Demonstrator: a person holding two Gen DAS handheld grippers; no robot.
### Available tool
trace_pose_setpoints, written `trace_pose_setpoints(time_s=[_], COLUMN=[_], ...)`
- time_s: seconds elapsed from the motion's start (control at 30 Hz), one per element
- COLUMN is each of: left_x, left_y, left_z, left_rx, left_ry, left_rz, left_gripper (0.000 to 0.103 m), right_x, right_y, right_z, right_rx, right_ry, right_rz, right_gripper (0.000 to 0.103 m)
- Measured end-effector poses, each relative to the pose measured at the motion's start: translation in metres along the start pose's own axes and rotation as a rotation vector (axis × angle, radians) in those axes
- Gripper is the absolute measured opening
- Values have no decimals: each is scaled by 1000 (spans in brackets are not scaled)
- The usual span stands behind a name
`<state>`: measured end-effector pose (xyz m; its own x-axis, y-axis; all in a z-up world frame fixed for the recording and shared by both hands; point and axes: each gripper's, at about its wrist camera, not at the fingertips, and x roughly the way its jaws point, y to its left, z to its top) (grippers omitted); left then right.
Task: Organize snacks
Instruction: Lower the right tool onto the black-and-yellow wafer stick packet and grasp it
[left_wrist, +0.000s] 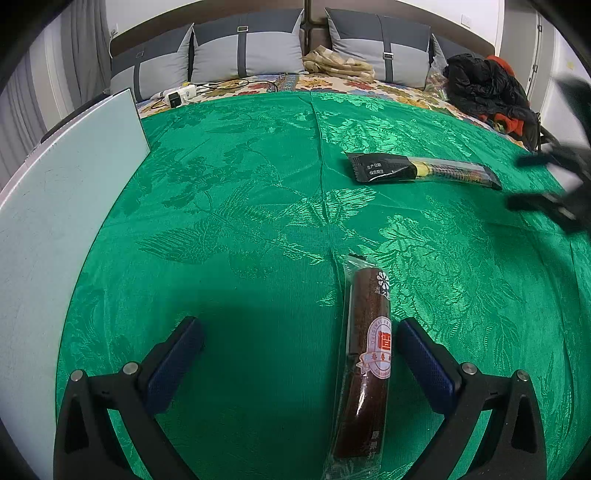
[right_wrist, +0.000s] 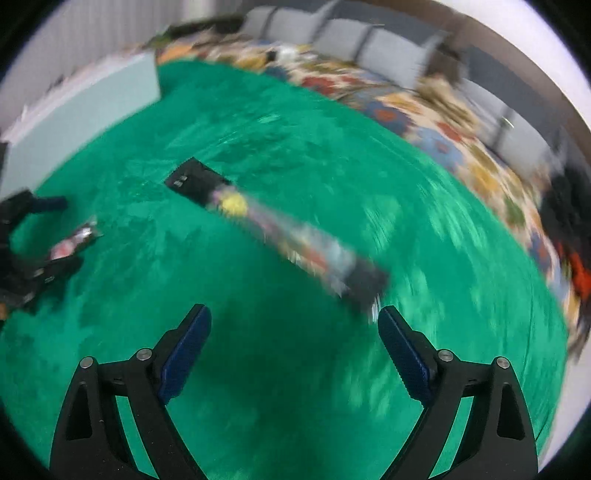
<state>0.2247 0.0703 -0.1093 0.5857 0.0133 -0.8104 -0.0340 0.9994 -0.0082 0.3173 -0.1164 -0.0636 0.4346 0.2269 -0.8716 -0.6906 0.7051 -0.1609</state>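
A brown snack stick in a clear wrapper (left_wrist: 367, 354) lies on the green cloth (left_wrist: 240, 206), lengthwise between the fingers of my left gripper (left_wrist: 300, 332), close to the right finger. That gripper is open and holds nothing. Farther back right lies a long black snack pack (left_wrist: 421, 171) with a yellow spot. In the blurred right wrist view the same black pack (right_wrist: 273, 225) lies diagonally just ahead of my open right gripper (right_wrist: 294, 317), its near end by the right finger. The left gripper (right_wrist: 29, 236) and the brown stick (right_wrist: 72, 243) appear at the far left there.
A pale blue-white board (left_wrist: 62, 206) stands along the left edge of the cloth. Behind are a floral bedspread (left_wrist: 332, 83), grey pillows (left_wrist: 243, 48), a power strip with cables (left_wrist: 177, 94), and a heap of dark clothes (left_wrist: 484, 85) at the back right.
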Motion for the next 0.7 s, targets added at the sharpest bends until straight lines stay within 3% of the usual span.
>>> trace_pose_setpoints(time_s=[0.23, 0.33, 0.4, 0.47, 0.5, 0.53, 0.6, 0.63, 0.7], left_x=[0, 0, 0, 0, 0, 0, 0, 0, 0], left_y=[0, 0, 0, 0, 0, 0, 0, 0, 0], left_z=[0, 0, 0, 0, 0, 0, 0, 0, 0], left_rx=[0, 0, 0, 0, 0, 0, 0, 0, 0], left_ry=[0, 0, 0, 0, 0, 0, 0, 0, 0], left_rz=[0, 0, 0, -1, 0, 0, 0, 0, -1], left_gripper=[103, 103, 103, 103, 103, 103, 103, 103, 103], right_x=[55, 71, 71, 72, 70, 66, 57, 53, 42], right_y=[-9, -19, -20, -16, -15, -14, -13, -12, -14], right_z=[49, 48, 47, 48, 48, 49, 45, 40, 26], right_rx=[-23, 90, 147, 179, 205, 233, 291, 332, 399], right_ry=[87, 132, 119, 162, 185, 206, 240, 261, 270], right_rz=[88, 173, 148, 113, 103, 93, 86, 93, 120], right_gripper=[94, 95, 93, 89, 79, 58, 28, 22, 20])
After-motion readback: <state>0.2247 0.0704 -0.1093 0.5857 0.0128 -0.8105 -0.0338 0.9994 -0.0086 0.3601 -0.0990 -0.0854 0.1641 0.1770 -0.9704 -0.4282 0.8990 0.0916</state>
